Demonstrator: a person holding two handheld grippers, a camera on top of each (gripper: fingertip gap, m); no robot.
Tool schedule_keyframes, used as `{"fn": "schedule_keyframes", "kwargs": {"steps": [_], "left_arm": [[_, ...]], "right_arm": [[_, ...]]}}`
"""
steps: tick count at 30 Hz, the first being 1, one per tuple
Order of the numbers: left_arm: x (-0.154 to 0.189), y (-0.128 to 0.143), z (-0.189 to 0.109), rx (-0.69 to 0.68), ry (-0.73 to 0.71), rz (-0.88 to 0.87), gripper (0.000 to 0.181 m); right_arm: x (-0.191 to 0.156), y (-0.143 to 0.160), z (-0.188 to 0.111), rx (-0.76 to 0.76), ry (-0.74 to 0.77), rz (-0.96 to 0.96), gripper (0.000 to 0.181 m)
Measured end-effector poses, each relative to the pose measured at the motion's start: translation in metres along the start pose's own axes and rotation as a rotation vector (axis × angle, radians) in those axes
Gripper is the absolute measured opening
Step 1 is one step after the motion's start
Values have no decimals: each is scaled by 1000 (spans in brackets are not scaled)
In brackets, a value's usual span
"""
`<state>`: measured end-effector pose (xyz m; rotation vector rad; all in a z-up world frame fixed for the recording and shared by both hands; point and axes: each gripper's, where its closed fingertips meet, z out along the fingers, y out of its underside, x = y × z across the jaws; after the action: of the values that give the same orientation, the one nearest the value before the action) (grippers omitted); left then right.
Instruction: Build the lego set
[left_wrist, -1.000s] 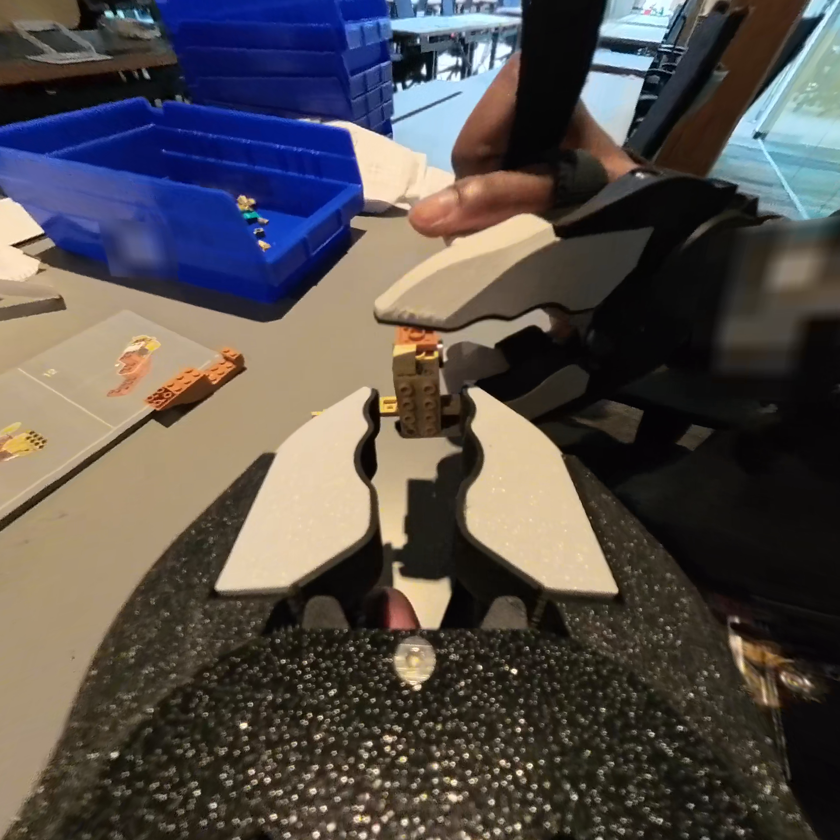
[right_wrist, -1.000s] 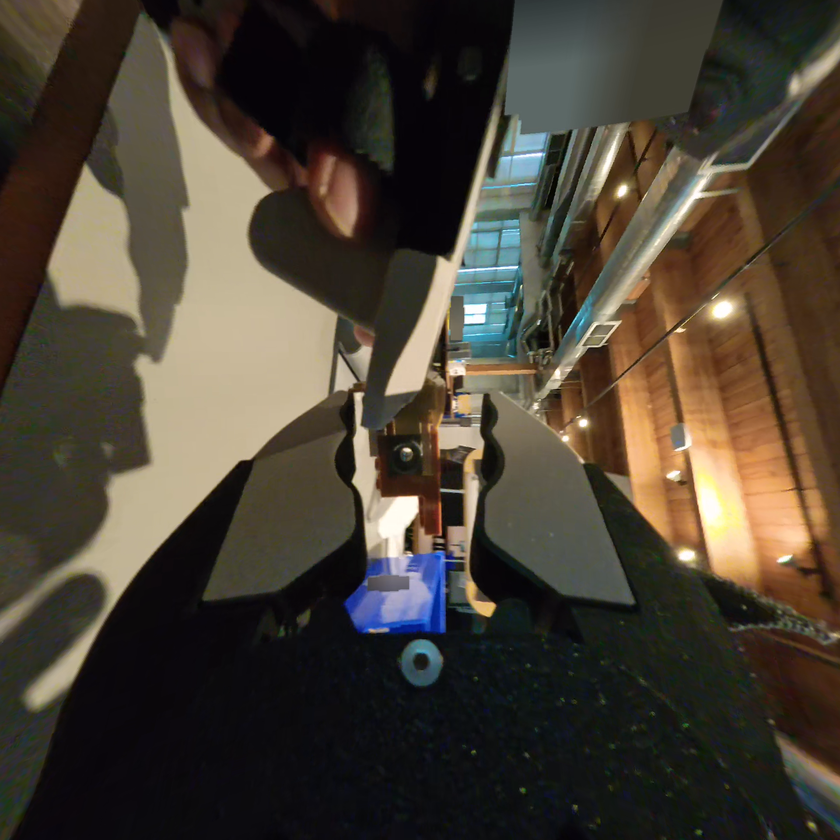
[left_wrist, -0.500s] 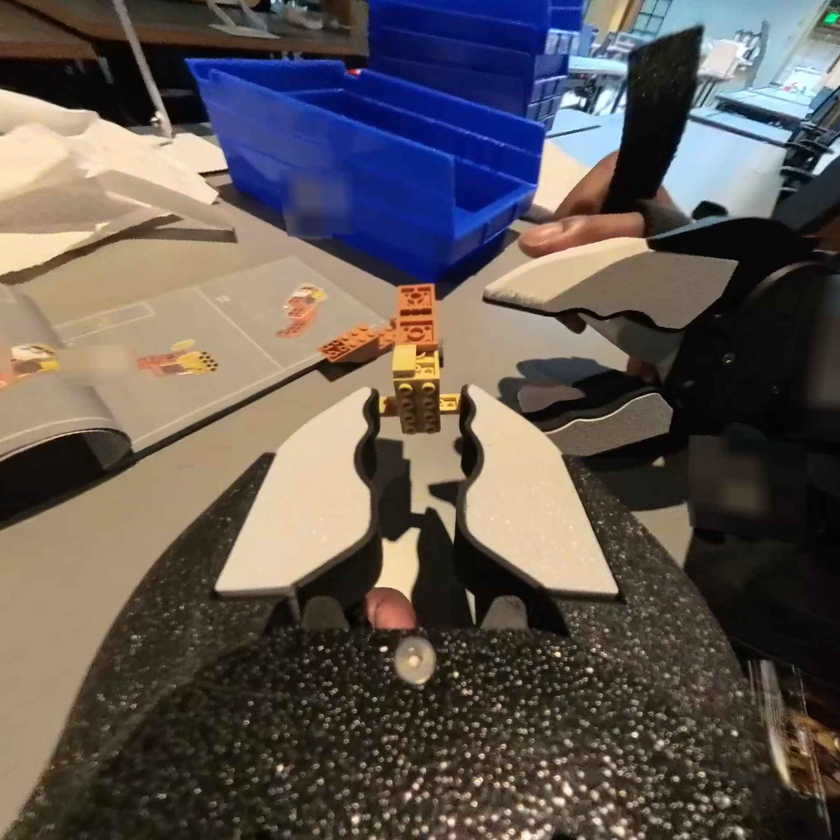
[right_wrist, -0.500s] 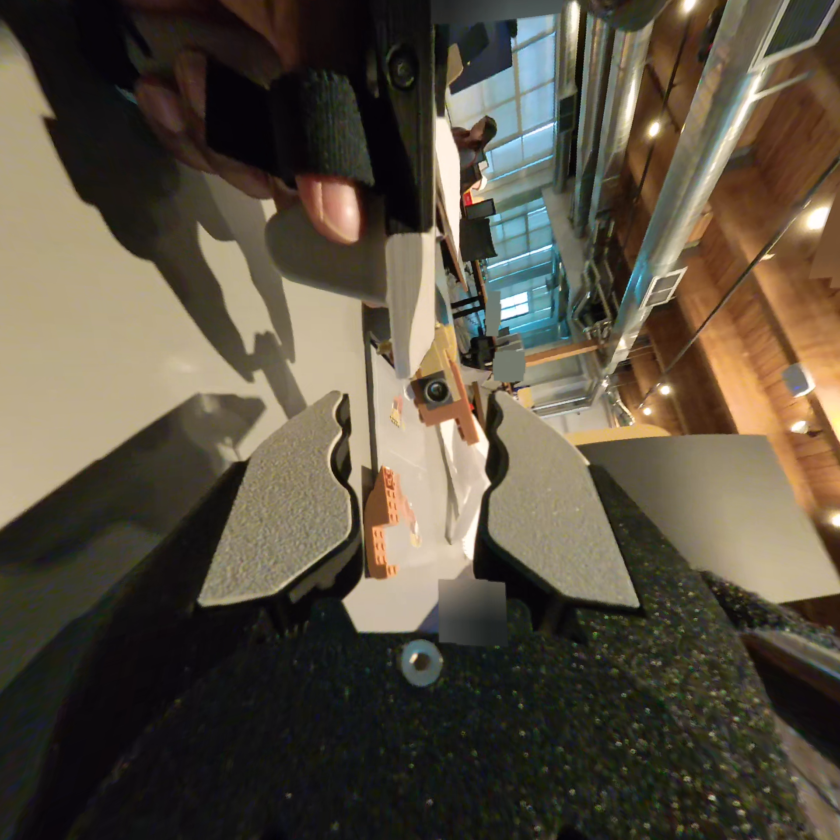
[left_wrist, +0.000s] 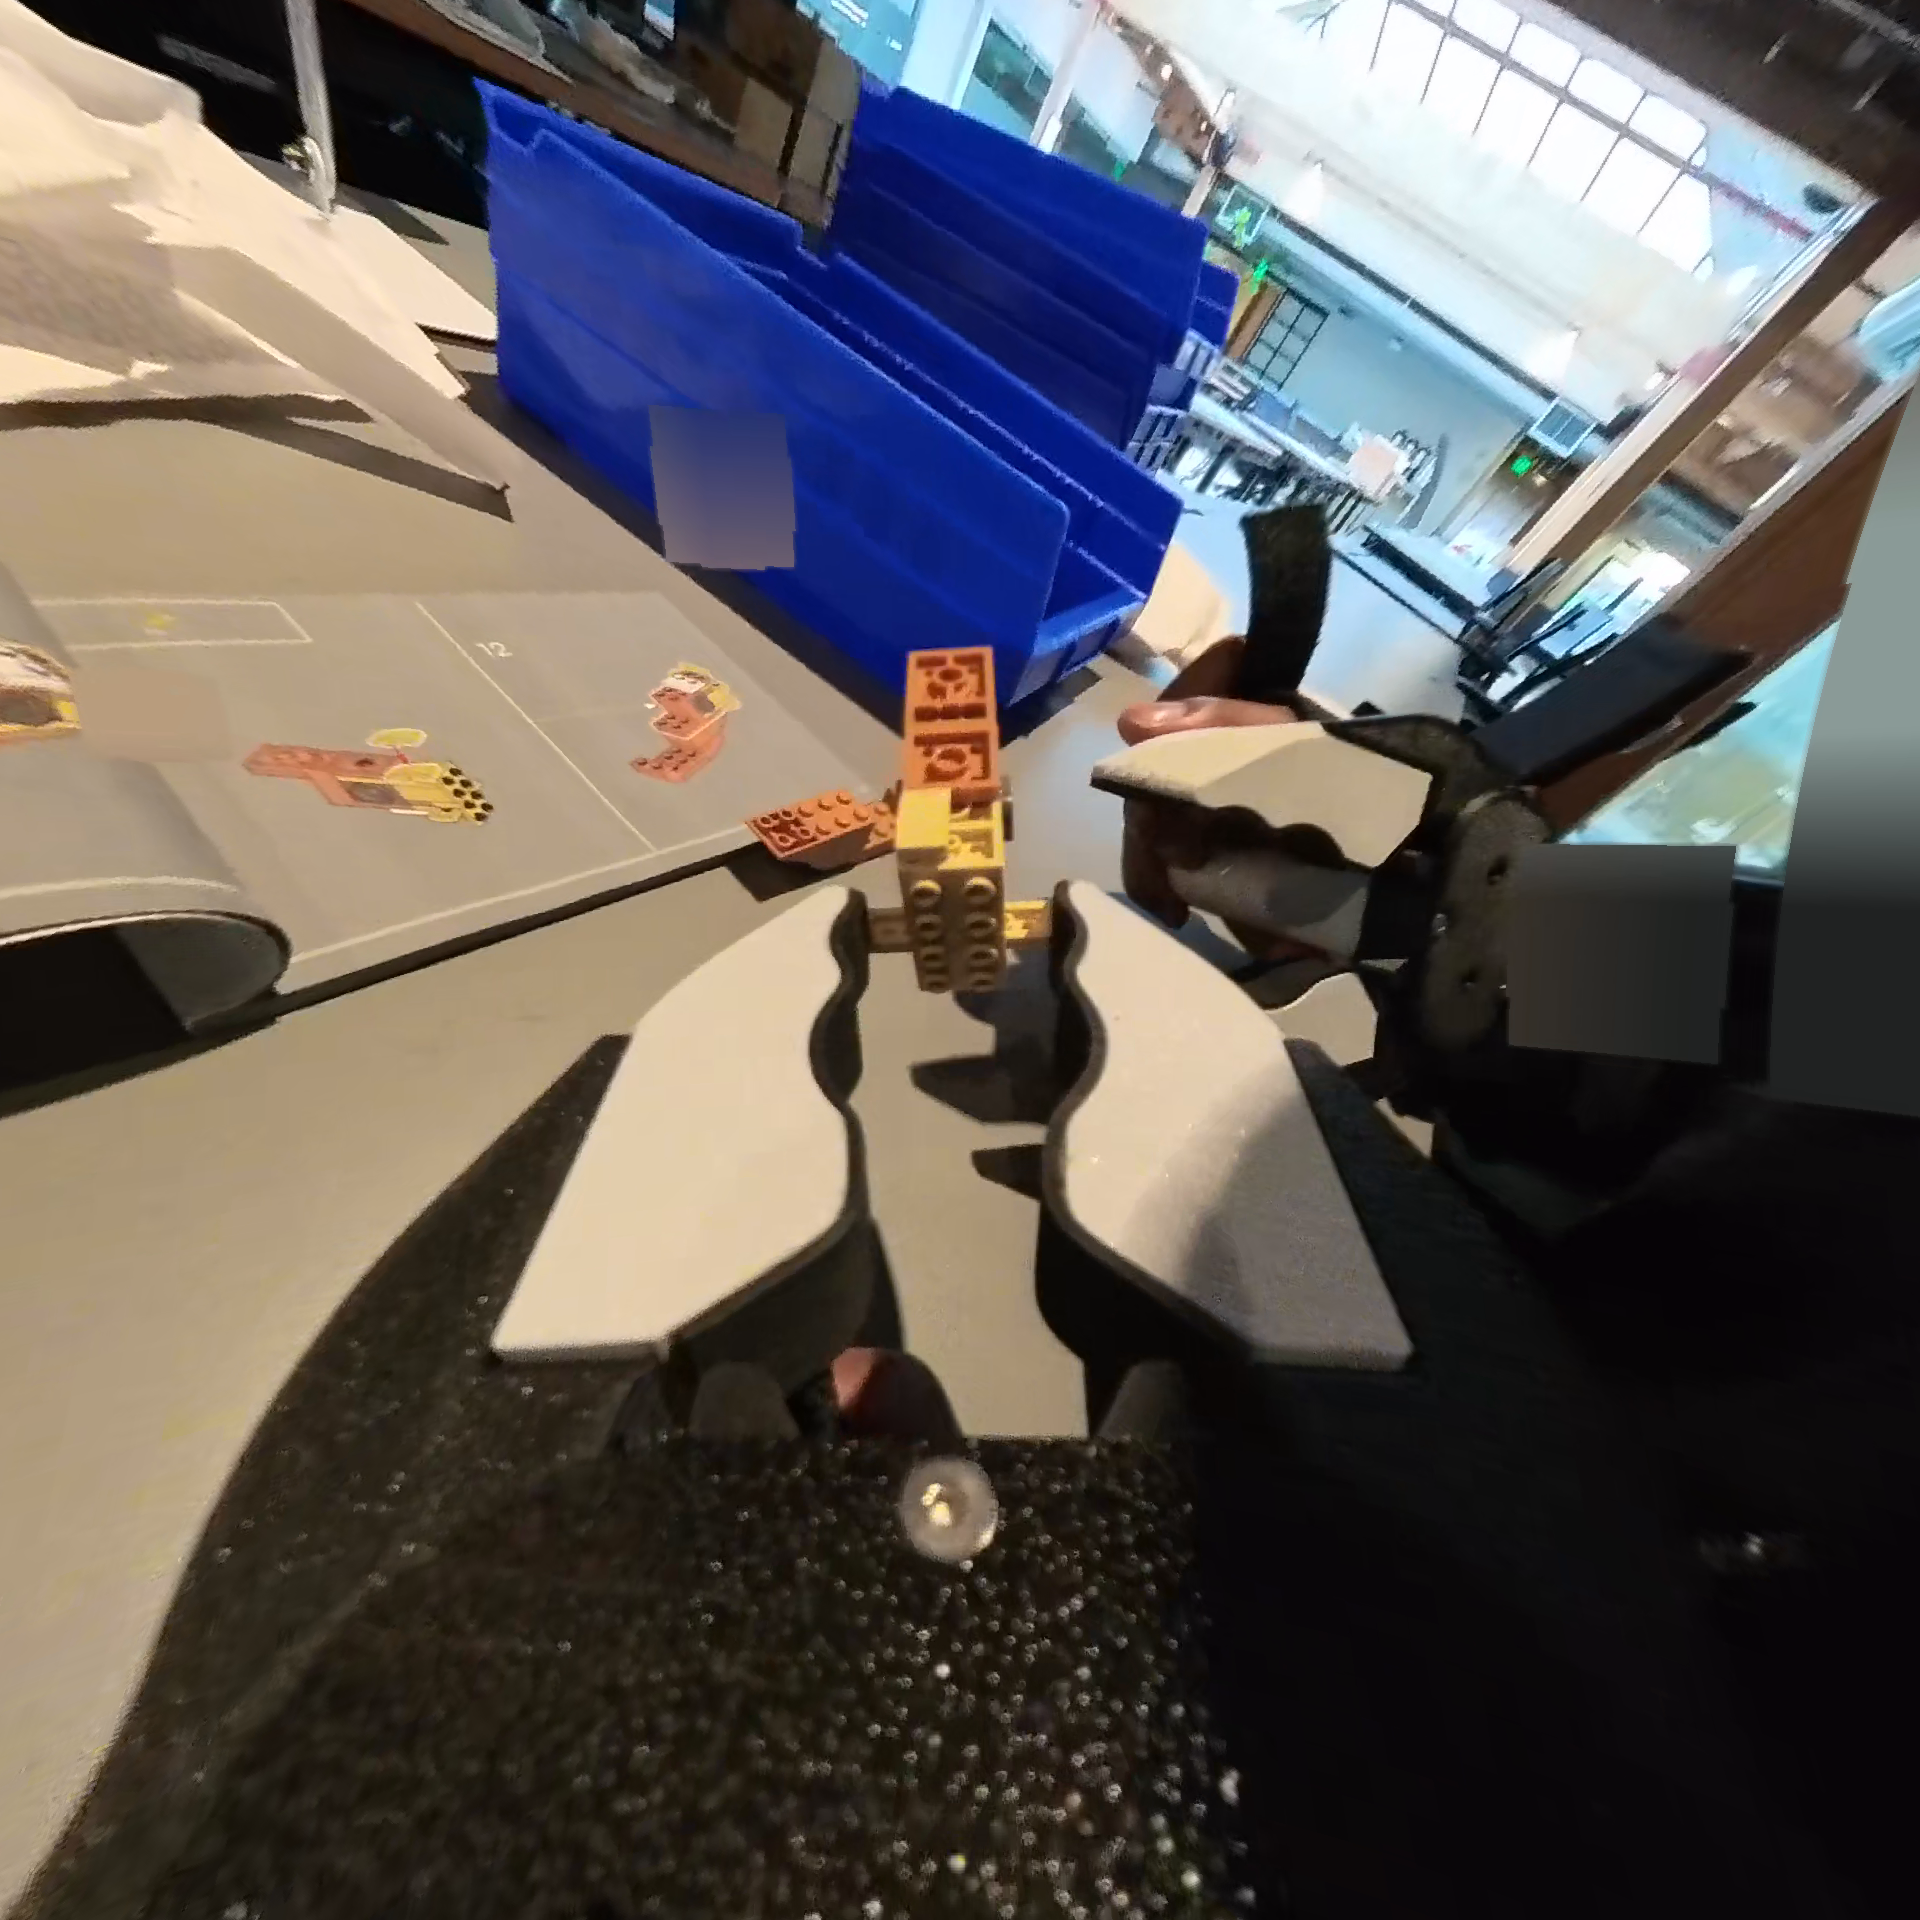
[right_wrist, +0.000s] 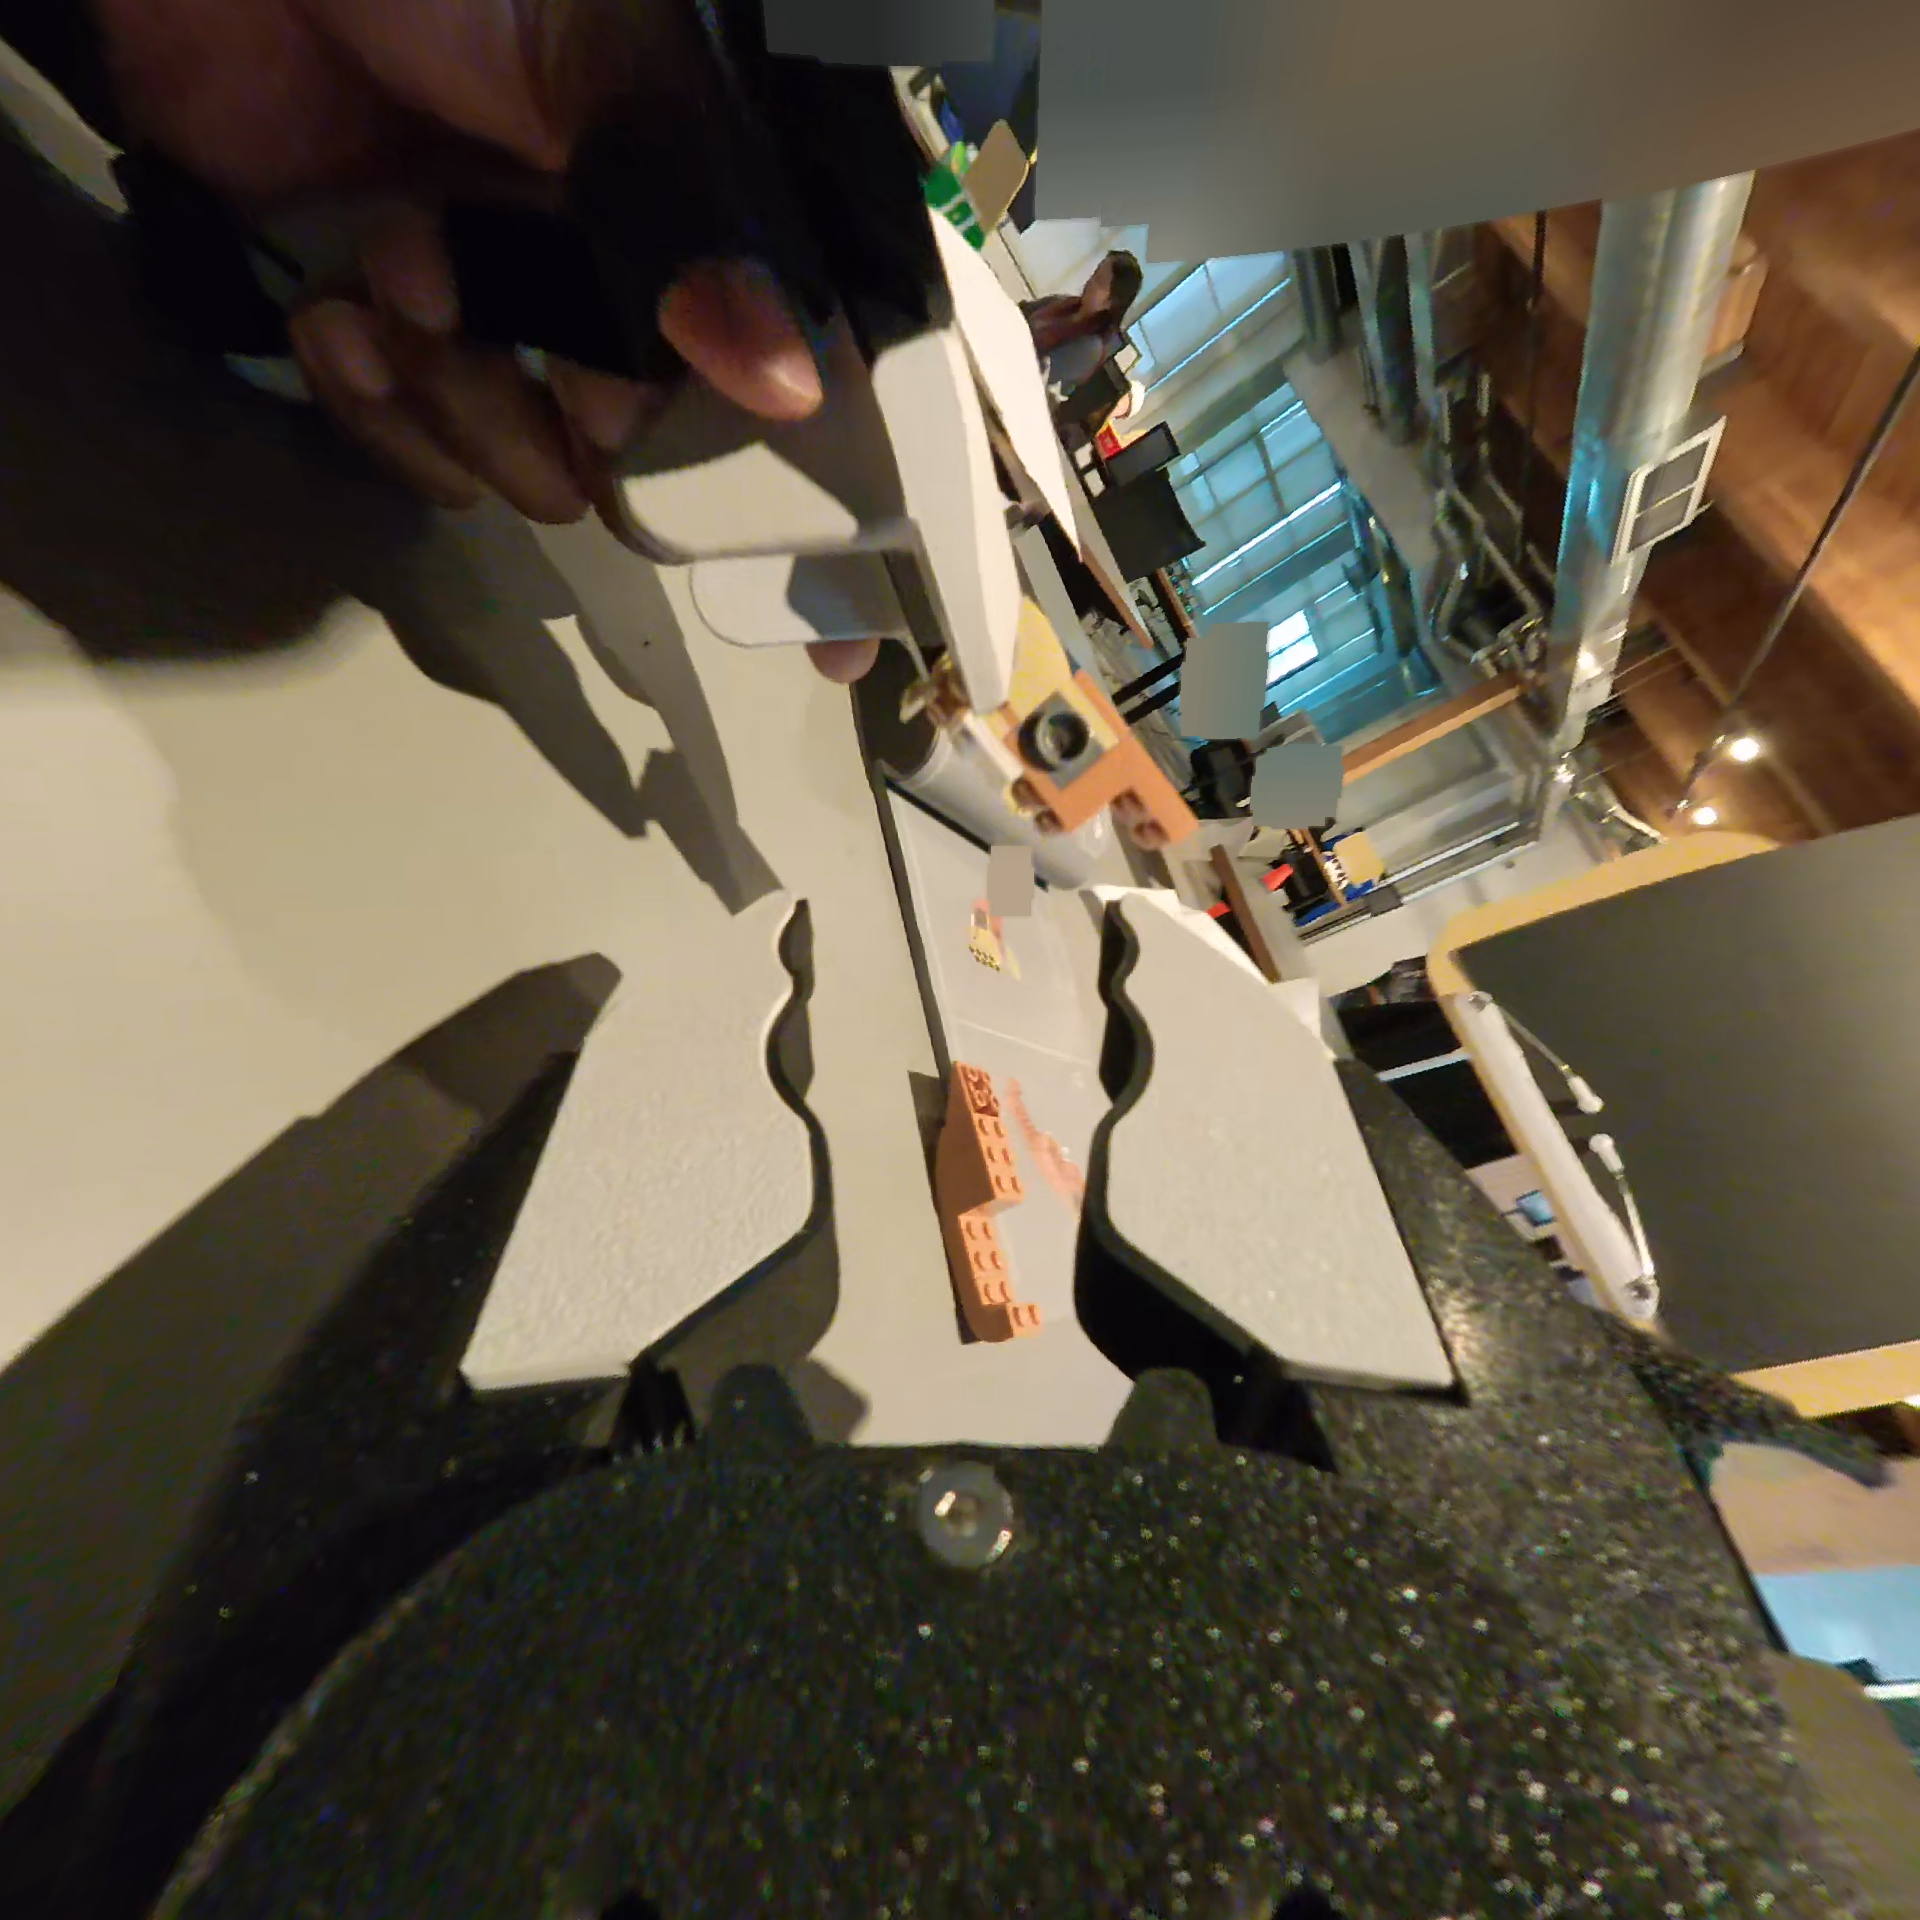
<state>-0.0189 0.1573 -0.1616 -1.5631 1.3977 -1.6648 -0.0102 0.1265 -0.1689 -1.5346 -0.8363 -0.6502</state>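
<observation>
My left gripper (left_wrist: 961, 920) is shut on a small lego assembly (left_wrist: 951, 894) of tan and orange-brown bricks, held upright just above the grey table (left_wrist: 312, 1143). My right gripper (left_wrist: 1143, 831) is to the right of the assembly, apart from it, open and empty. In the right wrist view my right gripper (right_wrist: 951, 935) is open with nothing between its fingers. The left gripper's fingers (right_wrist: 935, 499) hold the assembly (right_wrist: 1081, 769) beyond it. A loose orange brick piece (left_wrist: 821, 826) lies at the edge of the instruction booklet (left_wrist: 416, 727), and also shows in the right wrist view (right_wrist: 982, 1216).
Blue plastic bins (left_wrist: 831, 416) stand behind the booklet. White crumpled paper (left_wrist: 156, 260) lies at the back left. A person's hand (right_wrist: 468, 312) grips the left gripper. Left tips to right tips: about 4 cm. The right tips stand about 9 cm off the loose orange brick piece (left_wrist: 821, 826). The right camera catches it too, in the right wrist view (right_wrist: 990, 1135).
My right gripper has let off the top of the assembly and drawn back to the right, open. My left gripper still holds the assembly and has swung left, towards the booklet.
</observation>
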Motion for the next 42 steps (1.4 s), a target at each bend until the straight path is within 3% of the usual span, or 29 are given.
{"fn": "schedule_keyframes", "kwargs": {"steps": [11,42], "left_arm": [[0,-4,-4,31,51,-70,32],[-5,-2,-2,18,19,-79,32]], "right_arm": [[-3,0,1,5,-6,9,52],[-2,5,1,-6,-14,19,51]]}}
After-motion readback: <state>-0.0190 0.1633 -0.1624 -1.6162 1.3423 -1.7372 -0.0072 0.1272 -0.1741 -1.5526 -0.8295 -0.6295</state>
